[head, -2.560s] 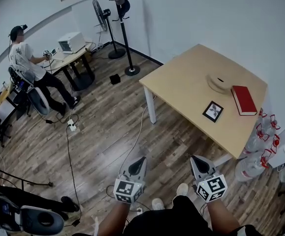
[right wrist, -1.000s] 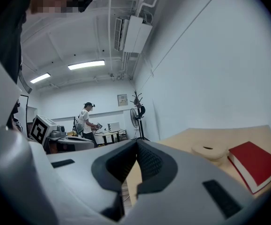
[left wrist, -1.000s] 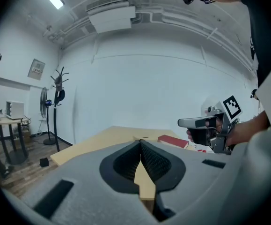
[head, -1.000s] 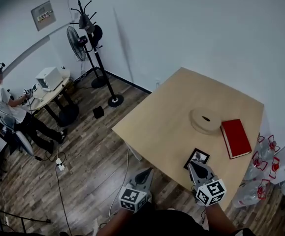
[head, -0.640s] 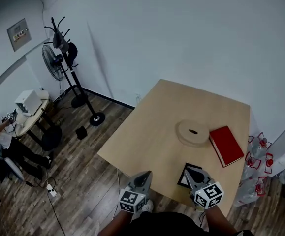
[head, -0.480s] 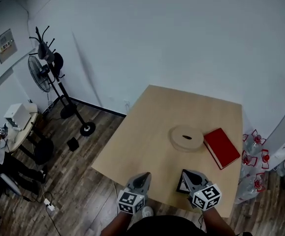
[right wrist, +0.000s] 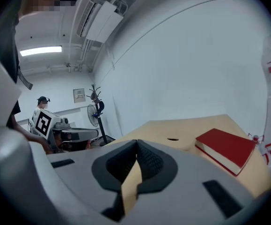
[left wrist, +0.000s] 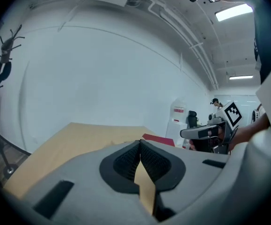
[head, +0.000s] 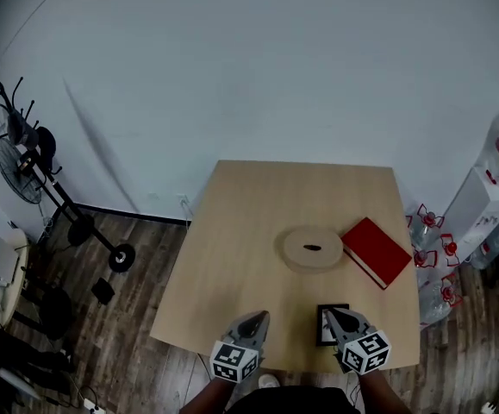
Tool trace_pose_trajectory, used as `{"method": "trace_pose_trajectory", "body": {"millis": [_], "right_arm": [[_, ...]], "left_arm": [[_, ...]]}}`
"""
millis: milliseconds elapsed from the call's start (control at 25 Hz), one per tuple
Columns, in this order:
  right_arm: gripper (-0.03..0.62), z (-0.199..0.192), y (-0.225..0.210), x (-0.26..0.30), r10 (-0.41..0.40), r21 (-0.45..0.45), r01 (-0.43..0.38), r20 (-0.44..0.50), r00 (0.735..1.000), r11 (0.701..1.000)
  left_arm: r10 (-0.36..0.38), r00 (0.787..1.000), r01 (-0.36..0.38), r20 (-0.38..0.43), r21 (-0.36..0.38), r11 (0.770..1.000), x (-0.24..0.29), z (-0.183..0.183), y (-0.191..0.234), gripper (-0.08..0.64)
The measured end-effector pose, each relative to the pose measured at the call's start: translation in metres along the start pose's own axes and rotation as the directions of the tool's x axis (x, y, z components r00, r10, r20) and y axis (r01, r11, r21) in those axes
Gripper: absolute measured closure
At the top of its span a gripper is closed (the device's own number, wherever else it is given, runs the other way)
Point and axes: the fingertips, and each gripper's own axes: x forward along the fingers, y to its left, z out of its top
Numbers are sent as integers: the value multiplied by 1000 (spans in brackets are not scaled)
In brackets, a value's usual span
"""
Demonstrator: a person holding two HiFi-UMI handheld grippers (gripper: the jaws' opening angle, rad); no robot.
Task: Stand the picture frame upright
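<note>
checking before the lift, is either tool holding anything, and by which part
Nothing is held. The left tool and right tool both have their jaws shut on nothing; the frame lies flat, ungripped.

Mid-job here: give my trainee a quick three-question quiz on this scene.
1. True or false: the picture frame lies flat on the table.
2. Which is nearer the red book: A, the round wooden disc, or B, the left claw?
3. Fill in: the right claw is ____ and holds nothing.
Key: 1 true; 2 A; 3 shut.
</note>
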Motion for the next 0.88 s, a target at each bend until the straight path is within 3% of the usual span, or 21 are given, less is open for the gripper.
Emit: {"method": "trace_pose_trajectory", "body": {"millis": [200, 640, 760, 880], "right_arm": [[583, -3, -22, -2, -83, 22, 83, -18, 996, 996], [583, -29, -69, -9, -144, 8, 147, -157, 977, 989], [582, -54, -92, -13, -175, -3, 179, -222, 959, 984], [550, -87, -110, -18, -158, 9, 170, -332, 930, 985]], "left_arm": [[-82, 996, 84, -27, 57, 995, 17, 3, 0, 555], [-79, 995, 80, -66, 12, 997, 48, -15, -15, 555], [-77, 994, 77, -78, 0, 997, 55, -22, -21, 555], [-76, 992, 76, -101, -5, 997, 61, -32, -23, 555]]}}
